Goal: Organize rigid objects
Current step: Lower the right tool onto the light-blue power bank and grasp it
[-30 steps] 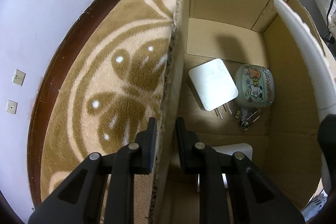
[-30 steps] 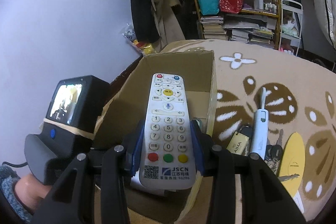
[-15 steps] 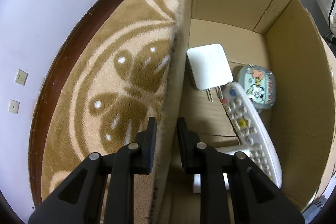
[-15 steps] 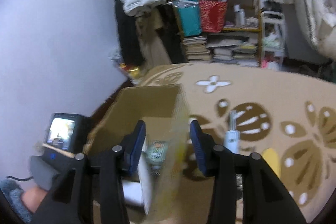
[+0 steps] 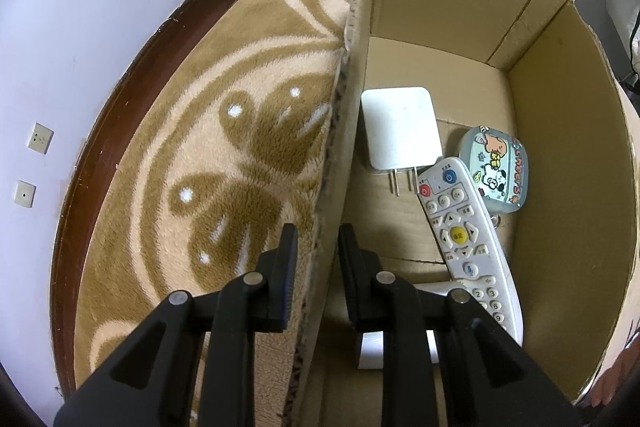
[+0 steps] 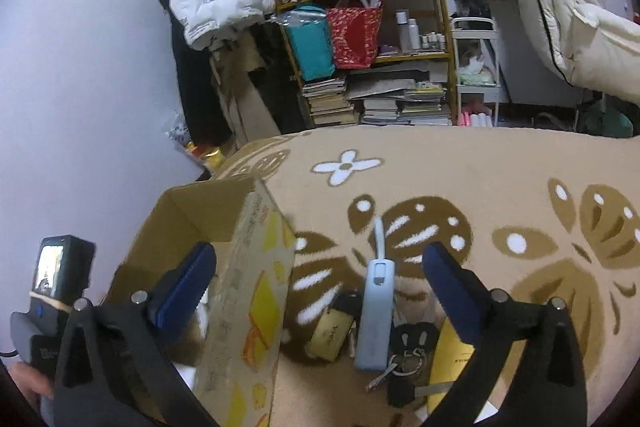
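Left wrist view: left gripper [image 5: 318, 247] pinches corrugated wall of cardboard box [image 5: 568, 147]; its fingers hide lower end of white remote [image 5: 466, 239] lying inside beside square charger [image 5: 400, 129]. Right gripper [image 6: 320, 283] spread wide, holding nothing, above pale-blue bar-shaped object [image 6: 376, 315] on plush carpet [image 6: 480, 179].

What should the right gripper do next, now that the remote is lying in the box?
Probably bring the right gripper down over the light blue power bank on the rug and close on it. The jaws stand wide open and empty, the remote already lies in the cardboard box, and the power bank sits between the fingers, ahead of the keys. The left gripper steadies the box wall.
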